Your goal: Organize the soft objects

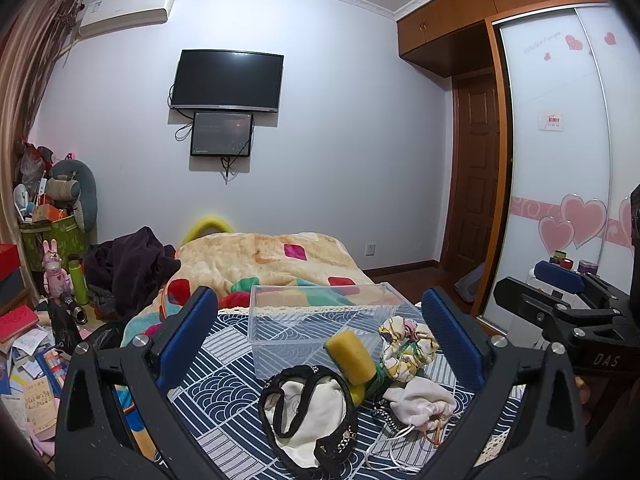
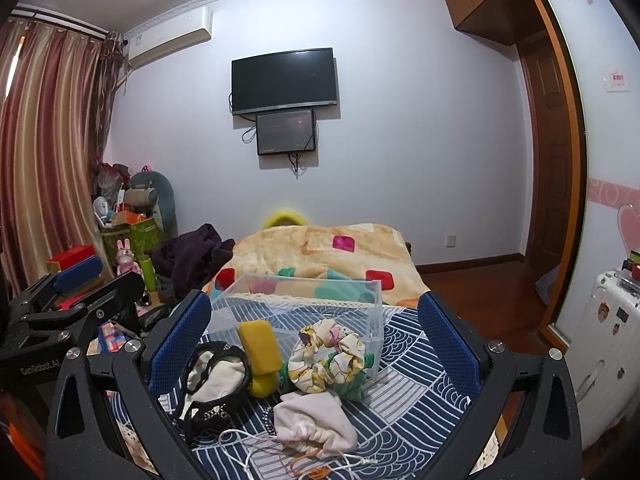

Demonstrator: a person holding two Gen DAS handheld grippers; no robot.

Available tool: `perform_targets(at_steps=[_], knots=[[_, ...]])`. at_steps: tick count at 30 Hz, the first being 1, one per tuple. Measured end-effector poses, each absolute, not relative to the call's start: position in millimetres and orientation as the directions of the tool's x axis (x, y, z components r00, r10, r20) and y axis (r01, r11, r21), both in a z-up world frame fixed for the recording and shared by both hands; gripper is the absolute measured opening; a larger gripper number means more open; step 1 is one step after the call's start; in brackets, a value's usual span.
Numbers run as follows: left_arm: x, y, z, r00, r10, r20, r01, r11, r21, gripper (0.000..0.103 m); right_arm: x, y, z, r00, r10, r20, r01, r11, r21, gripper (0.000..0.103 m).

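Observation:
A clear plastic box (image 1: 320,312) (image 2: 312,304) stands on the blue patterned cloth (image 1: 224,376) (image 2: 416,368). In front of it lie a yellow sponge (image 1: 351,355) (image 2: 261,345), a floral scrunchie (image 1: 406,350) (image 2: 326,356), a white drawstring pouch (image 1: 424,402) (image 2: 316,424) and a black-trimmed white cloth (image 1: 308,412) (image 2: 216,380). My left gripper (image 1: 320,344) is open above these, empty. My right gripper (image 2: 316,344) is open above them too, empty. The right gripper also shows in the left wrist view (image 1: 560,300), the left one in the right wrist view (image 2: 76,292).
A folded orange blanket (image 1: 264,264) (image 2: 320,256) lies behind the box. Dark clothes (image 1: 128,268) and floor clutter (image 1: 36,336) sit to the left. A wardrobe (image 1: 560,160) and white suitcase (image 2: 608,340) stand on the right.

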State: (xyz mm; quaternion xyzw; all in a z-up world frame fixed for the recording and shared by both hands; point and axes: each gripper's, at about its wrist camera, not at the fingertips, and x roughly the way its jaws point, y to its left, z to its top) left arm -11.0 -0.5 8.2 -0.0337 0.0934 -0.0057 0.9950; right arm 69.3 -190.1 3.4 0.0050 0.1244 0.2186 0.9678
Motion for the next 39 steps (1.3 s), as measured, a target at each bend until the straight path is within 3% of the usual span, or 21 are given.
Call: perform_targets(at_steps=[39], knots=[[-12.2, -1.1, 10.0, 0.984, -0.016, -0.178, 0.003, 0.998, -0.069, 0.103, 69.3, -188.5, 6.5, 0.874, 0.431, -0.225, -0.429, 0.901, 0.06, 0.103]])
